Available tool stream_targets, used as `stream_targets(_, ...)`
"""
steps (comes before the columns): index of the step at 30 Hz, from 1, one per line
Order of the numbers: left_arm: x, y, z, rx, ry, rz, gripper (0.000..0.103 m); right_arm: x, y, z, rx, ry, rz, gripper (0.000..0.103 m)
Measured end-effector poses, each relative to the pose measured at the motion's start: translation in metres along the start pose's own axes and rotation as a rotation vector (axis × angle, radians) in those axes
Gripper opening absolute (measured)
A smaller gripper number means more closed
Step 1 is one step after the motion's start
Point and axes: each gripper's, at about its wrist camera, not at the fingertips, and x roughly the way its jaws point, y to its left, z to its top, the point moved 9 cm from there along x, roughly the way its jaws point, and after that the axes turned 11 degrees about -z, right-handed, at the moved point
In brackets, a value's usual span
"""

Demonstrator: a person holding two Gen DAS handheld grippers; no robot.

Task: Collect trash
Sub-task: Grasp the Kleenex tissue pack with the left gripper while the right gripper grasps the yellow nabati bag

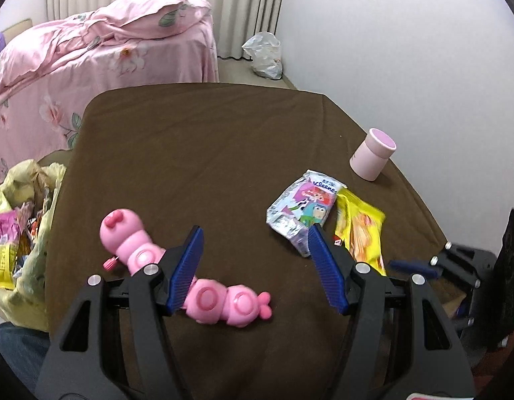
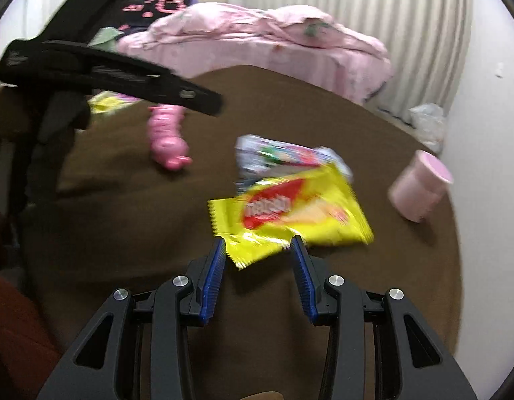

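A yellow snack wrapper (image 2: 290, 213) lies on the brown table; it also shows in the left wrist view (image 1: 358, 230). My right gripper (image 2: 258, 243) is open, its fingertips on either side of the wrapper's near corner. A Kleenex tissue pack (image 1: 302, 208) lies beside the wrapper, behind it in the right wrist view (image 2: 283, 156). My left gripper (image 1: 255, 236) is open and empty above the table, between a pink toy and the tissue pack. A yellow trash bag (image 1: 20, 233) with wrappers inside hangs at the table's left edge.
A pink caterpillar toy (image 1: 177, 273) lies under the left gripper's left finger and shows in the right wrist view (image 2: 167, 133). A pink cup (image 1: 372, 155) lies tipped at the table's right, also in the right wrist view (image 2: 420, 188). A pink bed (image 1: 73, 66) stands behind.
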Motion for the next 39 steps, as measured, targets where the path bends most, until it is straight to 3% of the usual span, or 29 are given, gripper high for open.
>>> stream_targets(4, 0.007, -0.007, 0.001, 0.013, 0.015, -0.013, 0.061, 0.007, -0.041, -0.018, 0.038, 0.049, -0.120, 0.038)
stream_targets(6, 0.012, -0.010, 0.000, 0.022, 0.027, -0.029, 0.061, 0.008, -0.057, -0.028, 0.089, 0.073, -0.130, 0.038)
stream_targets(11, 0.035, -0.021, 0.005, 0.087, 0.074, -0.062, 0.061, 0.011, -0.077, -0.045, 0.304, 0.121, 0.000, 0.038)
stream_targets(13, 0.047, -0.024, 0.011, 0.121, 0.094, -0.057, 0.061, 0.011, -0.078, -0.047, 0.349, 0.117, 0.027, 0.044)
stream_targets(19, 0.085, -0.025, 0.017, 0.119, 0.204, -0.063, 0.061, 0.010, -0.072, -0.046, 0.340, 0.123, 0.071, 0.055)
stream_targets(21, 0.089, -0.022, 0.013, 0.098, 0.227, -0.062, 0.045, 0.011, -0.067, -0.046, 0.281, 0.134, 0.049, 0.055)
stream_targets(24, 0.085, -0.020, 0.004, 0.088, 0.226, -0.041, 0.034, 0.010, -0.063, -0.048, 0.224, 0.144, 0.009, 0.055)
stream_targets(29, 0.063, -0.019, -0.014, 0.036, 0.221, -0.044, 0.031, 0.009, -0.064, -0.048, 0.233, 0.185, 0.004, 0.055)
stream_targets(35, 0.046, -0.023, -0.036, -0.044, 0.214, -0.098, 0.038, -0.006, -0.073, -0.013, 0.359, 0.062, 0.053, 0.055)
stream_targets(39, 0.038, -0.023, -0.041, -0.055, 0.198, -0.102, 0.041, 0.008, -0.093, 0.003, 0.496, 0.037, 0.047, 0.055)
